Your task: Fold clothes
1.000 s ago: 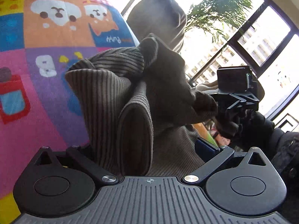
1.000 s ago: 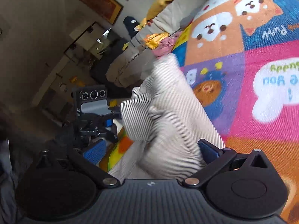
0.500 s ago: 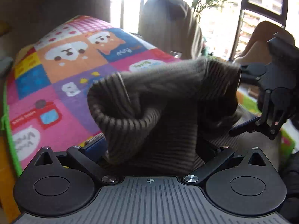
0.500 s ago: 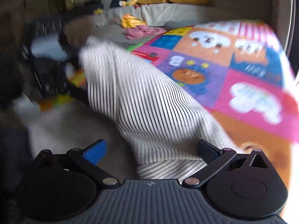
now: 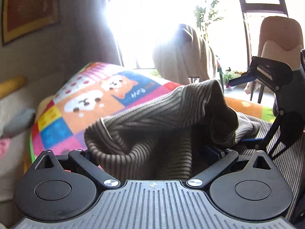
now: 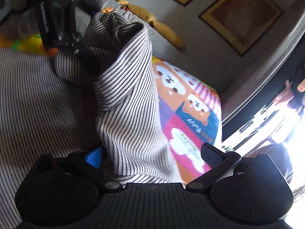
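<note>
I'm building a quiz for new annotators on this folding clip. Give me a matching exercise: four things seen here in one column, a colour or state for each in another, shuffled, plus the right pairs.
Things:
1. striped garment
2. play mat
3. cushion
4. picture frame

States:
A. hangs on the wall
B. yellow, lying behind the garment
C. bunched up between the tongs
D. bright squares with cartoon animals

Pairs: 1-C, 2-D, 3-B, 4-A

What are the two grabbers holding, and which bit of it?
Both hold the striped top. The left gripper has a bunched fold of it between its fingers. The right gripper has striped cloth between its fingers too, though whether it pinches cannot be told.
</note>
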Motion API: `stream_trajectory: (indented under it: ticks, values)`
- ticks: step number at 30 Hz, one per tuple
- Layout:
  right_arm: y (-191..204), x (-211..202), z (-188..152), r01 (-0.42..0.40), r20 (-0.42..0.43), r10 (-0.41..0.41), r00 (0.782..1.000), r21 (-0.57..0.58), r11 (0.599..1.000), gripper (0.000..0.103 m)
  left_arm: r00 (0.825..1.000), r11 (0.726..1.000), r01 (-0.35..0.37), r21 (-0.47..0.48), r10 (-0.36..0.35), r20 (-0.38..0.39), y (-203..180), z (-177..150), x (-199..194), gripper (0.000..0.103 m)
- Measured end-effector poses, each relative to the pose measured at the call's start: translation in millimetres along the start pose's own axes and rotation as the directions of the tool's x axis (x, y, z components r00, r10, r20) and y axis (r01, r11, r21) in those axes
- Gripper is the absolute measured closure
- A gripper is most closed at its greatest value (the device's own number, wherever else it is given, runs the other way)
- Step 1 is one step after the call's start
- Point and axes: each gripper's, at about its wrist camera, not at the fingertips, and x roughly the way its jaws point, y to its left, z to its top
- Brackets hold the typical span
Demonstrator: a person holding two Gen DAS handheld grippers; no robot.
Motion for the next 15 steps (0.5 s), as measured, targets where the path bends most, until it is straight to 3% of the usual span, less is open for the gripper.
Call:
stream_trajectory:
  ticks: [4,6,10,12,15]
  values:
    - [-10.0,-3.4,-6.6,0.034,-0.053,-0.032,0.998,0.039,0.999,0.000,0.984,0.984,0.177,0.036,-0.177,-0.010,-10.9,-8.1,-12.8,0.008]
    - [-16.3,-11.6,-15.3,0.060,-0.085,-0.055,0.995,0.061,0.996,0.000,0.982,0.977,0.187,0.103,-0.181,-0.062,-26.5,-17.1,-12.8,0.009]
    - [-30.3,-32.2,-34.6,0.136,-0.147,-0.118,0.982,0.119,0.983,0.000,0.989,0.975,0.025,0.223,0.008,-0.146,-35.1,-40.2,-6.9,0.009]
    - [-35.9,-40.8,-43.5,0.171,-0.178,-0.145,0.973,0.140,0.975,0.000,0.974,0.970,-0.087,0.227,0.131,-0.186,-31.3,-46.2,-3.6,0.008]
    - [-40.7,-44.9,-55.7,0.193,-0.217,-0.158,0.963,0.154,0.969,0.000,0.953,0.961,-0.188,0.204,0.228,-0.198,-16.4,-45.6,-15.8,0.006]
